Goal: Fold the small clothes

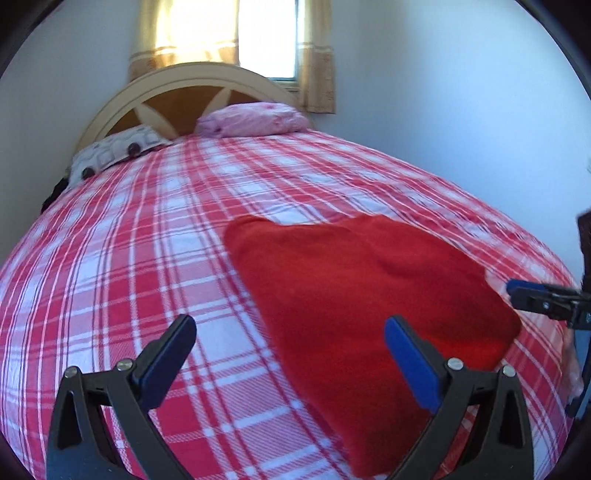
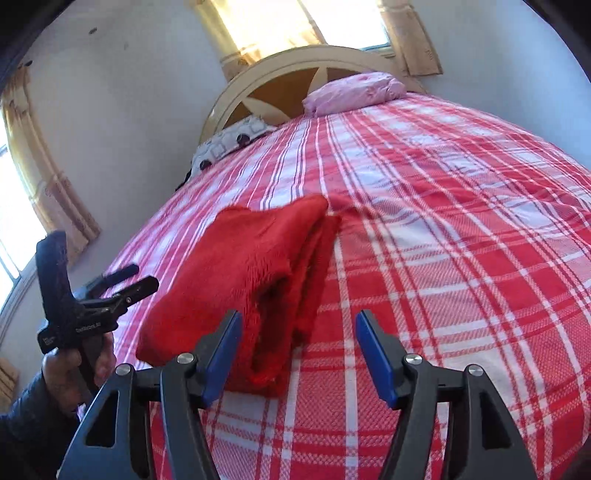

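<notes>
Left wrist view
- Red garment (image 1: 362, 291): folded, lying flat on the plaid bed cover (image 1: 147, 229); all places below are given from this garment.
- Left tool (image 1: 290, 334): released, its two blue-padded fingers spread wide with nothing between them. It hangs just above the garment's near left edge; the right finger (image 1: 410, 362) stands in front of the red cloth, the left finger (image 1: 168, 354) over bare plaid to the garment's left. No pad presses on the cloth.
- Right tool (image 1: 543, 299): comes in from the frame's right edge, just beside the garment's right corner; only one fingertip shows here, and contact with the cloth cannot be told.
- Pink pillow (image 1: 253, 118): well beyond the garment, at the head of the bed against the headboard (image 1: 184, 79).
- Patterned pillow (image 1: 114, 149): far beyond and to the left of the garment.

Right wrist view
- Red garment (image 2: 240, 280): stacked layers show along its right-hand folded edge, which runs away from the camera.
- Right tool (image 2: 297, 354): released, fingers apart and empty. The left finger (image 2: 221, 354) overlaps the garment's near right corner in the picture; the right finger (image 2: 376, 358) is over plaid, to the garment's right.
- Left tool (image 2: 125, 278): just beside the garment's left edge, held by a hand (image 2: 74, 365) in a dark sleeve (image 2: 26, 435).
- Window with curtain (image 2: 295, 26): behind the headboard, far beyond the garment.
</notes>
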### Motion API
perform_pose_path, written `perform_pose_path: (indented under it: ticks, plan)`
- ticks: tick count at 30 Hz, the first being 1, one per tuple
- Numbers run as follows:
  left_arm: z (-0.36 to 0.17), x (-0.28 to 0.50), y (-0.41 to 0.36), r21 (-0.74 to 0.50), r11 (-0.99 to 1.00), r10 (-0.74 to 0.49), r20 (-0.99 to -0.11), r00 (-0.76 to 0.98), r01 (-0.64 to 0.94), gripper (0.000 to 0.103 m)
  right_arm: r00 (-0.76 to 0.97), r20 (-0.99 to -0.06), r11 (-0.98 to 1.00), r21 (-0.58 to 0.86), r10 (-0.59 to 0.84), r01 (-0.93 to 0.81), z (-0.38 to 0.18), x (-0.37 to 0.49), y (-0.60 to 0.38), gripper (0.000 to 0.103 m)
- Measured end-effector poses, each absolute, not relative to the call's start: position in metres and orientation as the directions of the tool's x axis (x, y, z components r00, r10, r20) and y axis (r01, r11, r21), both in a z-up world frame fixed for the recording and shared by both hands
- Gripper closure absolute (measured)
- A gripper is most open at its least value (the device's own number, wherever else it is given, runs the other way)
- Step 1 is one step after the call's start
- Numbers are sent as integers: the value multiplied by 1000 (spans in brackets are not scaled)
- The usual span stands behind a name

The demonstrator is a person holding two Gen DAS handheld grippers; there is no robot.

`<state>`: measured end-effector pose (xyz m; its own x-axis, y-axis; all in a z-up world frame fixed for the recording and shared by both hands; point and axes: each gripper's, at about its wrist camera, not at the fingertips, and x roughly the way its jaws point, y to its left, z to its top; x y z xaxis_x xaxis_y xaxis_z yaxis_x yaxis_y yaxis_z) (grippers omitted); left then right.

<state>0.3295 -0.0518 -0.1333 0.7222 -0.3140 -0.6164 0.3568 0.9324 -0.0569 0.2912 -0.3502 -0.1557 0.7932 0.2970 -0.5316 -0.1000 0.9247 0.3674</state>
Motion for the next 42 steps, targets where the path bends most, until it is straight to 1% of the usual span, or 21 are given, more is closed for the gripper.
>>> perform_pose_path:
  ticks: [3, 4, 6, 7, 8, 10, 11, 13, 17, 20, 22, 24, 27, 30, 33, 39, 42]
  plan:
    - [-146, 337, -47, -115, 935, -327, -640, 695, 334, 0, 814, -474, 912, 378, 336, -157, -137, 294, -340, 38]
    - [-153, 336, -51, -110, 934, -325, -654, 683, 339, 0, 810, -458, 907, 370, 365, -200, -128, 300, -328, 38]
    - [-162, 332, -58, -91, 933, -320, -658, 682, 349, 0, 793, -457, 901, 350, 403, -256, -120, 312, -311, 38]
    - [-164, 329, -62, -81, 931, -318, -659, 681, 356, 0, 778, -472, 901, 336, 414, -276, -119, 321, -301, 39]
    - [-165, 327, -65, -65, 930, -312, -661, 683, 361, 0, 753, -524, 912, 310, 399, -269, -123, 335, -290, 39]
    - [-163, 325, -67, -53, 928, -308, -665, 680, 368, 0, 719, -609, 939, 277, 335, -202, -137, 354, -283, 39]
    - [-165, 325, -68, -50, 927, -305, -676, 671, 370, 0, 683, -658, 944, 285, 319, -166, -152, 363, -284, 39]
    - [-168, 323, -68, -69, 919, -327, -683, 653, 388, 0, 670, -698, 965, 231, 253, -124, -170, 367, -288, 39]
    - [-168, 320, -71, -65, 909, -341, -683, 646, 411, 0, 664, -671, 936, 327, 329, -133, -183, 359, -309, 39]
    - [-165, 321, -69, -79, 912, -345, -679, 648, 404, 0, 666, -651, 921, 357, 364, -154, -176, 358, -314, 39]
    - [-160, 323, -61, -112, 912, -364, -662, 655, 394, 0, 679, -629, 913, 371, 380, -167, -169, 356, -318, 39]
    - [-153, 323, -52, -157, 911, -388, -637, 666, 381, 0, 712, -585, 903, 395, 388, -168, -160, 350, -327, 39]
    - [-147, 336, -38, -216, 918, -392, -624, 676, 332, 0, 752, -544, 895, 424, 372, -136, -149, 356, -341, 39]
    - [-152, 356, -35, -251, 922, -386, -649, 656, 294, 0, 742, -559, 885, 455, 369, -98, -148, 372, -352, 39]
    - [-160, 370, -39, -268, 921, -388, -673, 629, 282, 0, 712, -584, 877, 470, 391, -96, -152, 391, -353, 39]
    - [-172, 381, -46, -326, 896, -444, -680, 584, 302, 0, 617, -636, 840, 536, 464, -79, -177, 423, -350, 39]
    - [-177, 388, -48, -352, 885, -466, -683, 563, 305, 0, 587, -635, 814, 576, 503, -75, -191, 435, -350, 39]
